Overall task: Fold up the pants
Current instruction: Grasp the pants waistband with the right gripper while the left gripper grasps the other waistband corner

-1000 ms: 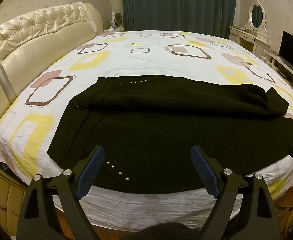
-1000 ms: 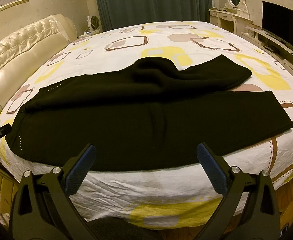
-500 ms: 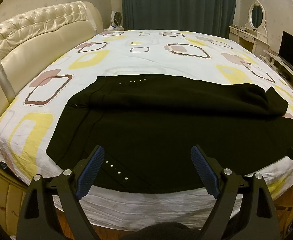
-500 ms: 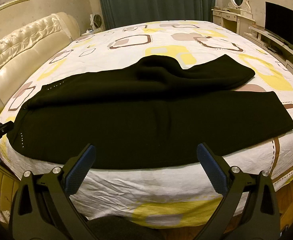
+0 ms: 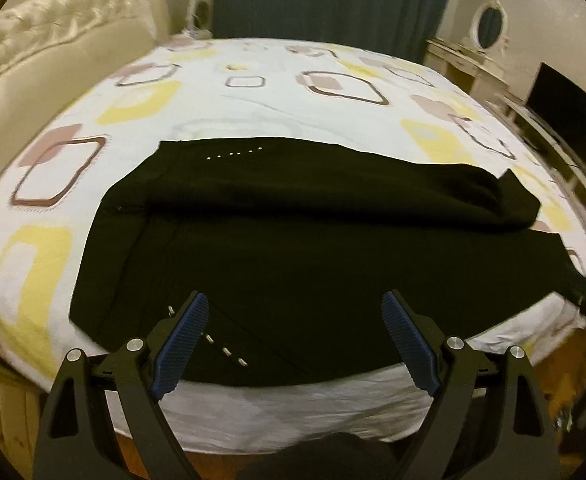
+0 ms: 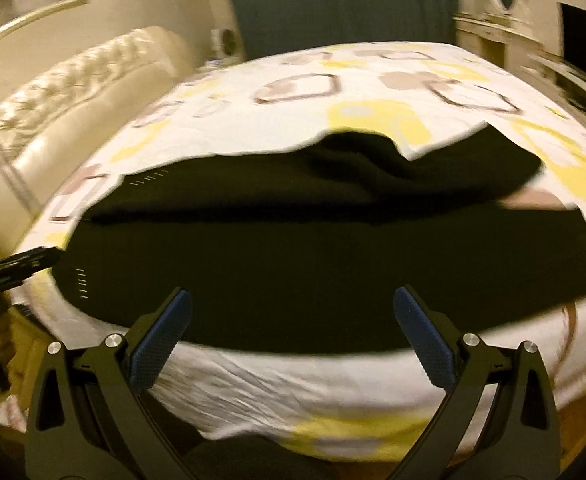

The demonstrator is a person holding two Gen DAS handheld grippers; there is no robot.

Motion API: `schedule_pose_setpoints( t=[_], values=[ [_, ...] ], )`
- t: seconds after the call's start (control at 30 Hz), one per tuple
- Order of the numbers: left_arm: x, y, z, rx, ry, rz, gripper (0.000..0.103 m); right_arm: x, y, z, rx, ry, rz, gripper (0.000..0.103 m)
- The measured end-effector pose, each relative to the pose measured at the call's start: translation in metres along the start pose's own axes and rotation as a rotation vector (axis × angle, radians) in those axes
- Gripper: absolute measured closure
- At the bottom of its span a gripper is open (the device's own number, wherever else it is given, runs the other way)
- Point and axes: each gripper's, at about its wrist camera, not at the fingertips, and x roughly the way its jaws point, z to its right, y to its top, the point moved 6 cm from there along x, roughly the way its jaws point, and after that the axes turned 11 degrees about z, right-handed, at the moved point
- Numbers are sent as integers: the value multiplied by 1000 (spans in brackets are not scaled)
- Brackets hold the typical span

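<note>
Left wrist view first: the left gripper (image 5: 293, 322) hangs over the near edge of the bed (image 5: 277, 80), its blue-padded fingers (image 5: 181, 344) spread wide with nothing between them. Below and beyond lie the black pants (image 5: 293, 240), spread flat along that near edge, waist end toward the left edge by the cream headboard (image 5: 53, 64), one leg doubled back across the far side of the garment. A row of small silver studs (image 5: 225, 350) shows just beside the left finger. At the right rim of the view, a dark tip of the other tool sits near the pants' leg end.

Right wrist view, quite blurred: the right gripper (image 6: 293, 320) is also wide open and empty-handed, poised over the near edge with the pants (image 6: 293, 264) stretched across in front.
</note>
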Motion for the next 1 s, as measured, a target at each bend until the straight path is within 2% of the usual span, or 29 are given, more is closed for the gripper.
schedule_pose_setpoints(
  t=[0.07, 0.1, 0.13, 0.23, 0.33, 0.37, 0.4, 0.47, 0.53, 0.63, 0.7, 0.77, 0.83, 0.9, 0.93, 0.97, 1.0],
  values=[
    [11, 19, -26, 16, 6, -9, 15, 3, 7, 0, -5, 17, 2, 2],
    [18, 31, -43, 14, 7, -5, 15, 21, 33, -3, -39, 71, -5, 2],
    [25, 39, -56, 8, 3, -3, 15, 21, 33, -3, -39, 71, -5, 2],
    [57, 67, -103, -31, 21, -17, 15, 60, 63, -7, -128, 104, -37, 2],
    [101, 88, -149, -74, 39, -54, 15, 117, 83, -8, -203, 135, -123, 2],
    [119, 93, -164, -88, 47, -73, 15, 160, 91, -2, -215, 139, -193, 2],
    [137, 97, -178, -99, 61, -91, 15, 160, 91, -2, -215, 139, -193, 2],
    [159, 101, -193, -112, 60, -110, 16, 198, 95, 5, -211, 155, -261, 2],
    [184, 103, -203, -108, 21, -139, 16, 227, 98, 7, -224, 166, -310, 2],
    [211, 104, -205, -49, -15, -178, 16, 262, 99, 12, -243, 186, -379, 2],
    [223, 102, -207, -15, -16, -187, 16, 275, 96, 12, -253, 203, -421, 2],
    [232, 102, -211, -32, -49, -209, 16, 284, 92, 13, -272, 225, -452, 3],
    [240, 99, -212, -66, -86, -237, 16, 292, 87, 9, -273, 267, -490, 8],
    [246, 99, -210, -67, -95, -243, 16, 298, 80, 10, -293, 269, -534, 25],
    [247, 99, -207, -51, -95, -236, 16, 300, 77, 10, -308, 259, -544, 27],
    [249, 101, -205, -38, -100, -234, 19, 299, 75, 10, -326, 252, -546, 34],
    [249, 102, -203, -30, -103, -230, 32, 298, 75, 9, -330, 261, -548, 51]
  ],
)
